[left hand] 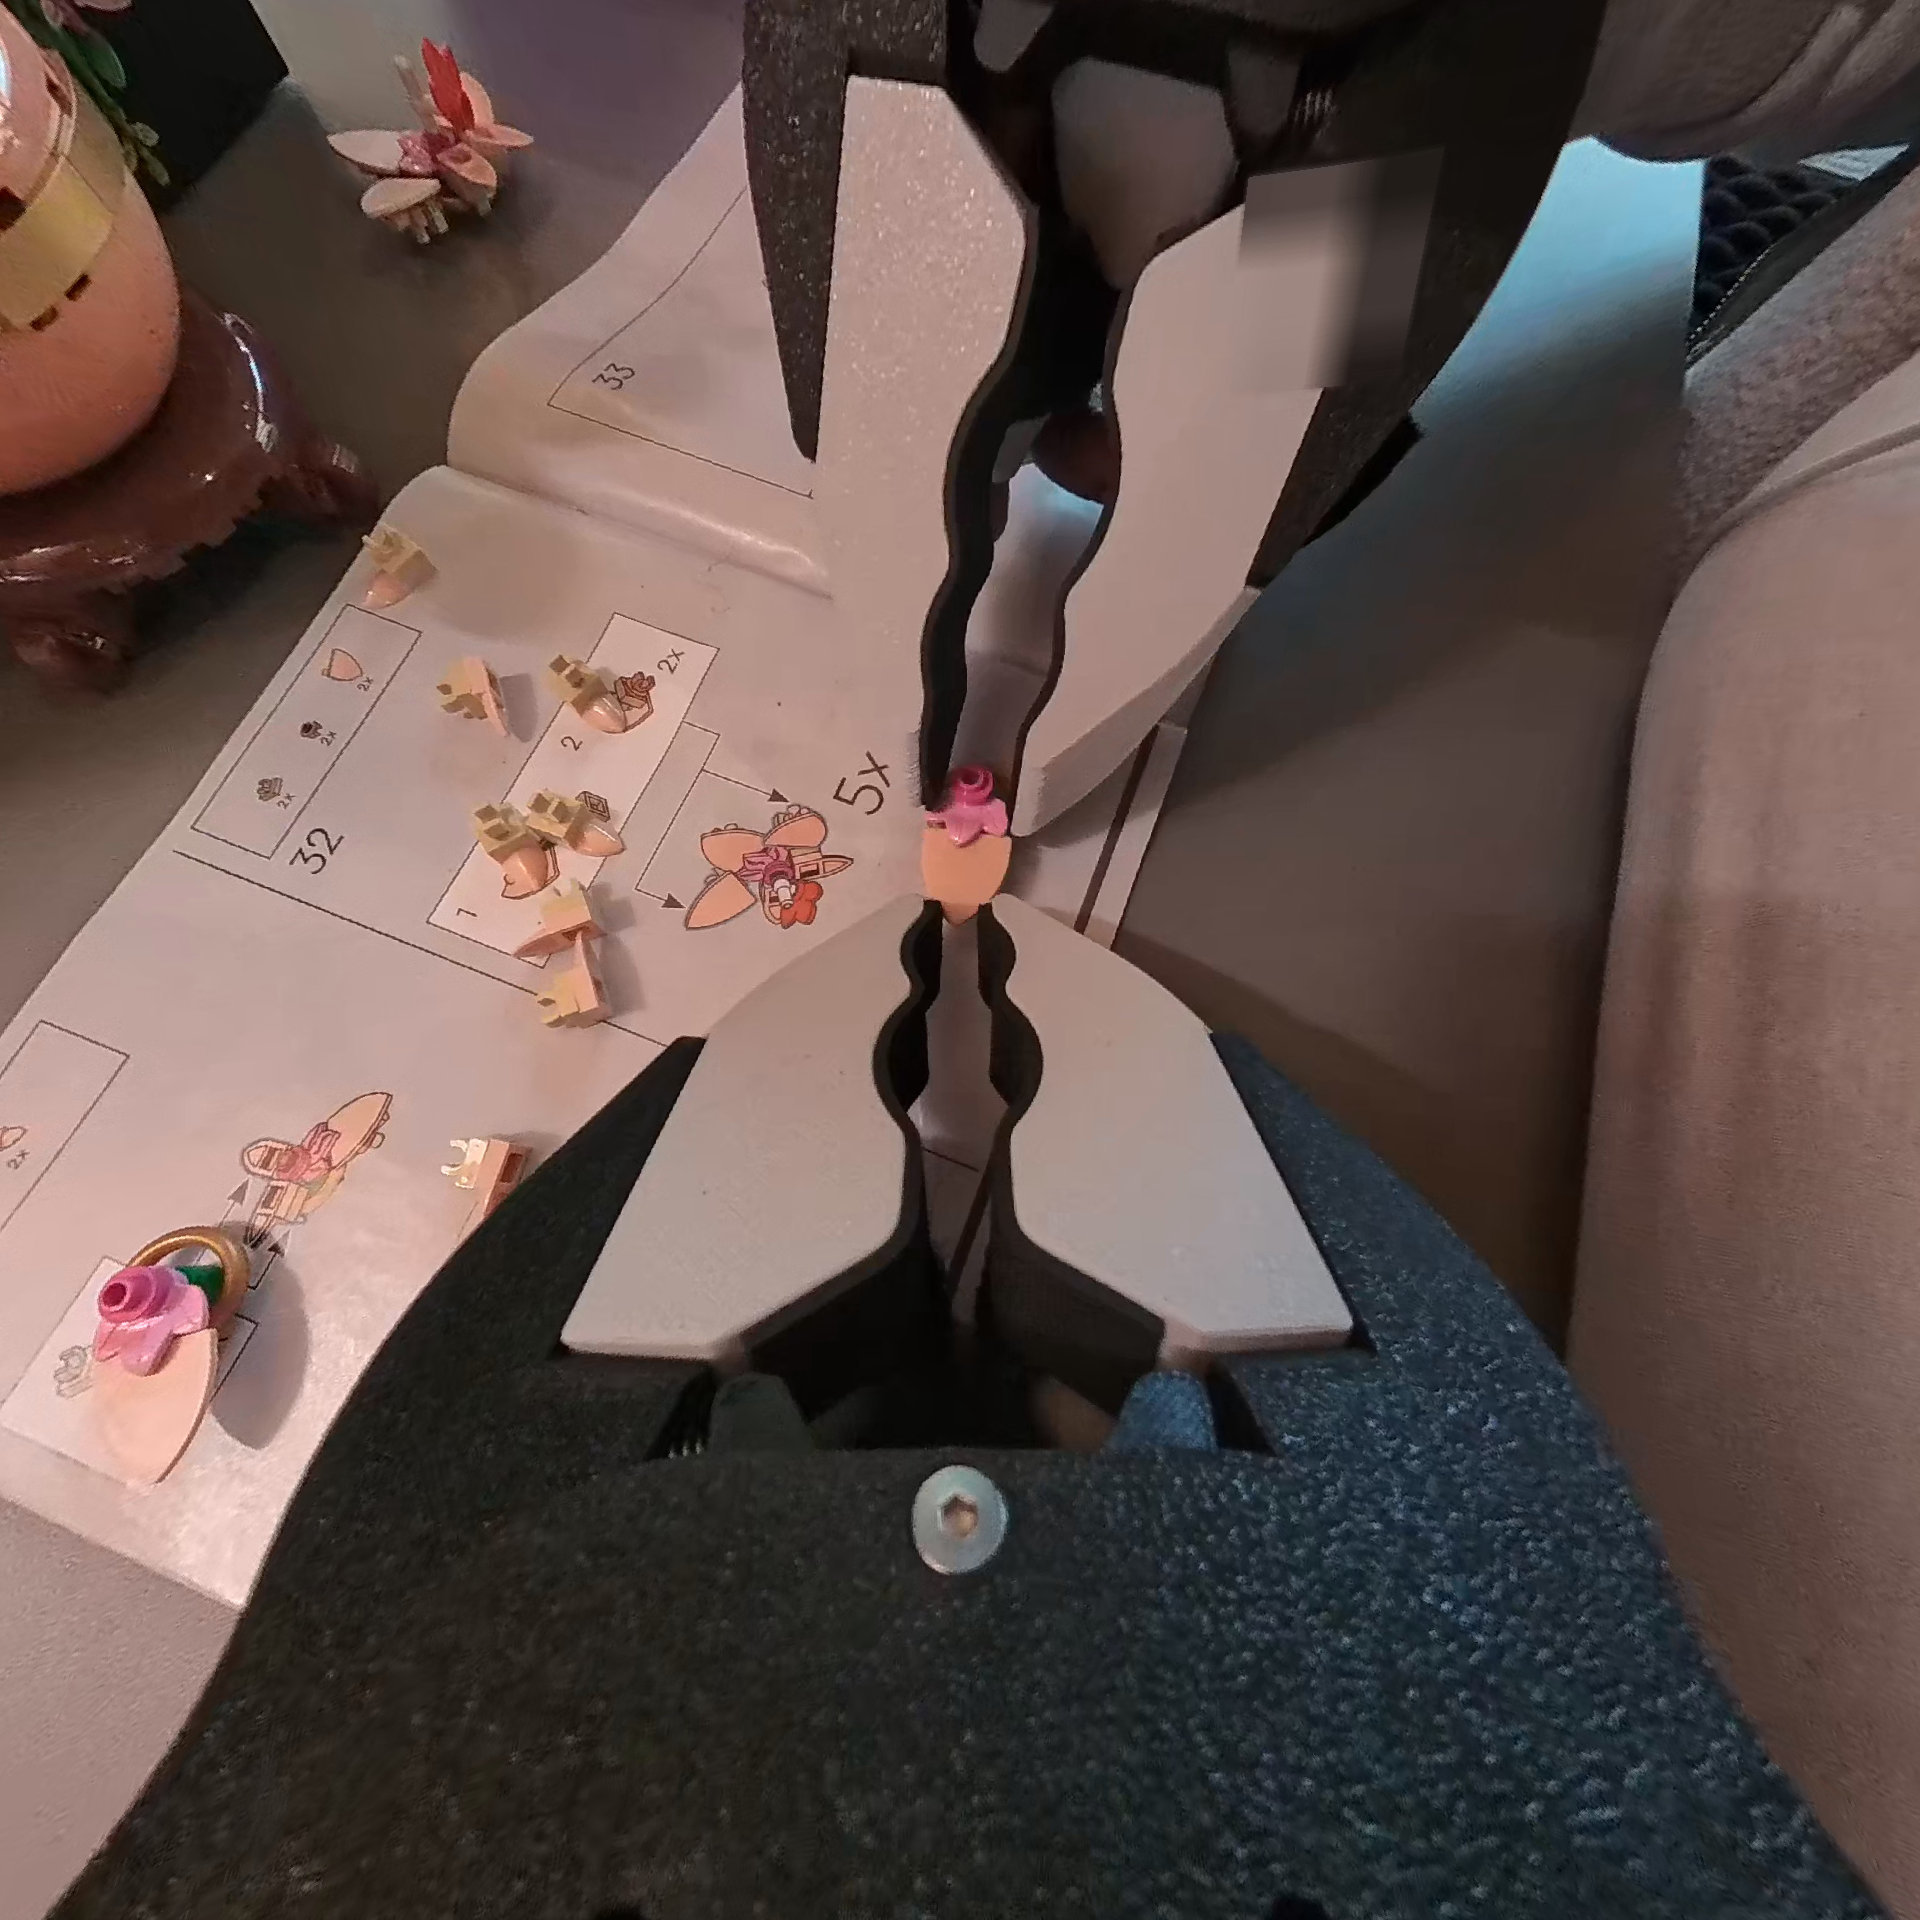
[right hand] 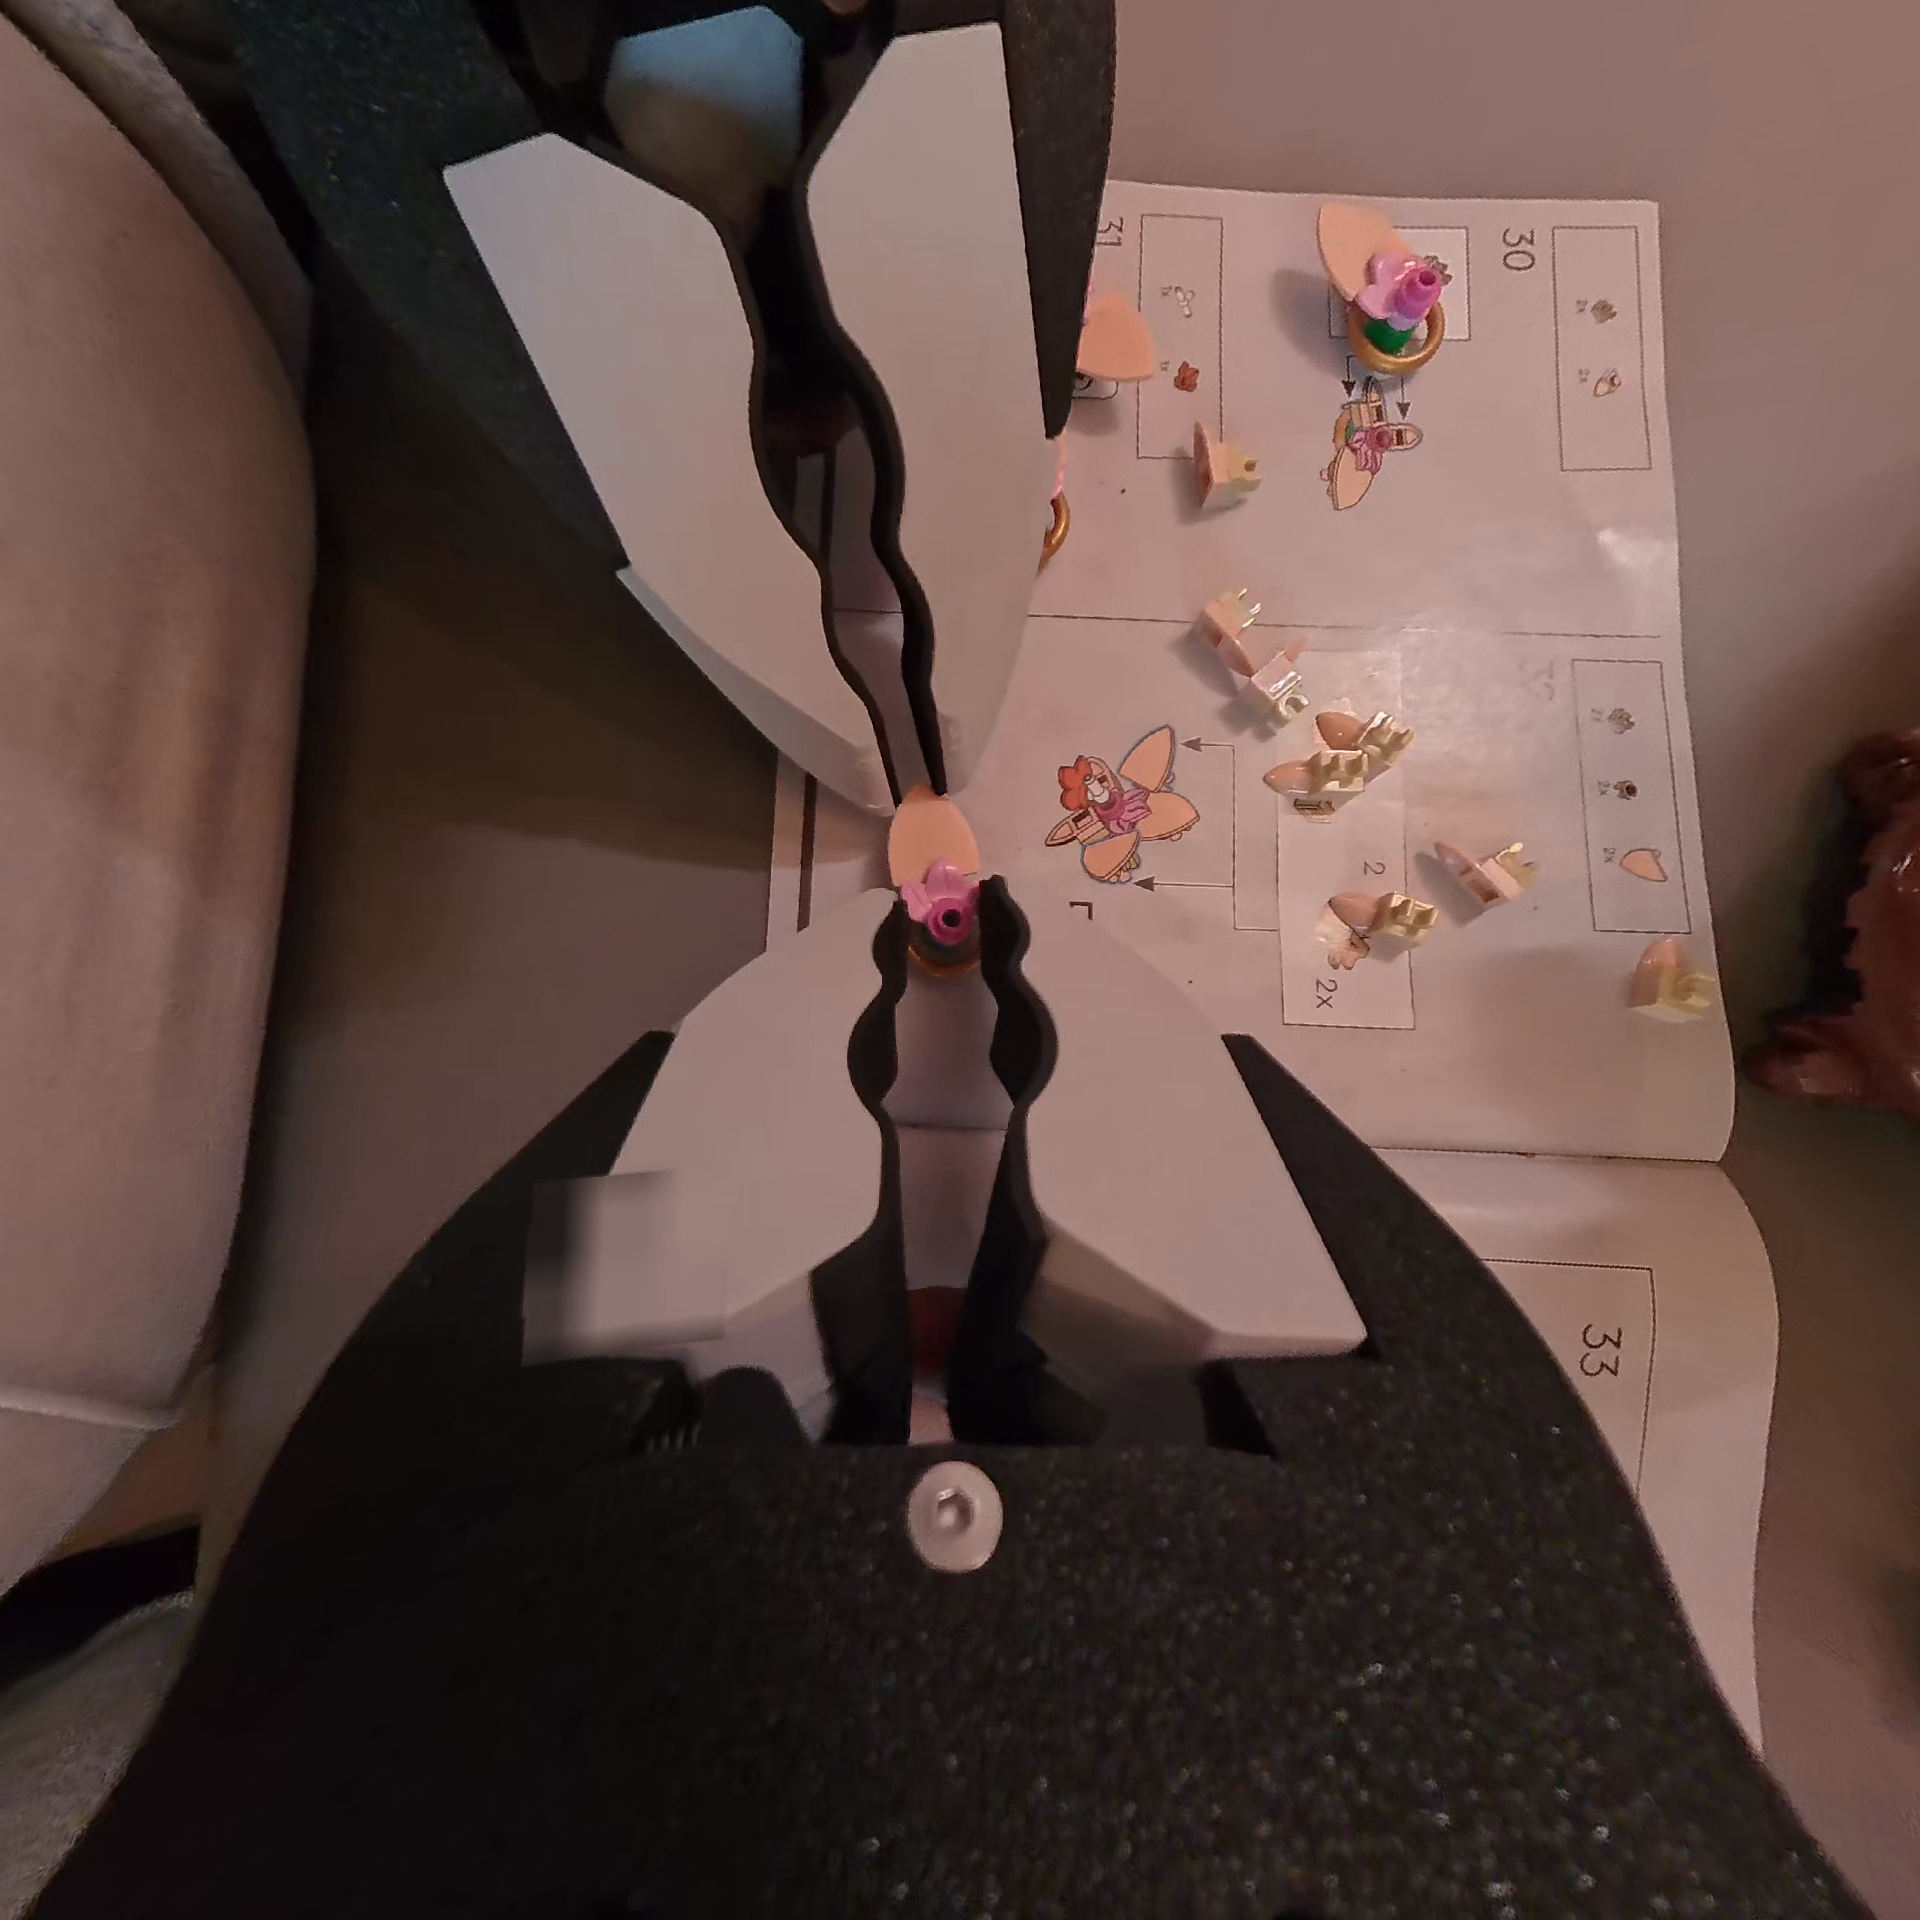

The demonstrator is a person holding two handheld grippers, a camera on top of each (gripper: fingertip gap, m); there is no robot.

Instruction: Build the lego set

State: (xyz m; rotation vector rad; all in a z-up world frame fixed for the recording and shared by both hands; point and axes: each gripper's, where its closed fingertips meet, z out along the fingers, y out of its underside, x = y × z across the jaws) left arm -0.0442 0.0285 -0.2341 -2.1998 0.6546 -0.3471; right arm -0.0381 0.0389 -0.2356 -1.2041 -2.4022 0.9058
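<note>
A peach petal (left hand: 964, 871) with a pink flower piece (left hand: 972, 805) on it hangs between my two grippers, above the open instruction booklet (left hand: 727, 520). My left gripper (left hand: 958, 920) is shut on the petal's pointed tip. My right gripper (left hand: 975, 805) comes from the far side and is shut on the pink flower end. In the right wrist view, my right gripper (right hand: 940, 909) holds the pink flower piece (right hand: 940, 899) with a gold ring (right hand: 940, 964) behind it. The left gripper (right hand: 923, 790) pinches the petal (right hand: 930, 836).
Several cream clip pieces with small petals (left hand: 540, 821) lie on the booklet (right hand: 1455, 582). A second petal with pink flower and gold ring (left hand: 156, 1340) lies at its corner. A finished flower (left hand: 436, 135) and a pink vase on a brown stand (left hand: 73, 343) stand left. A sofa cushion (left hand: 1766, 935) is right. Less than 4 cm separates the two grippers' tips.
</note>
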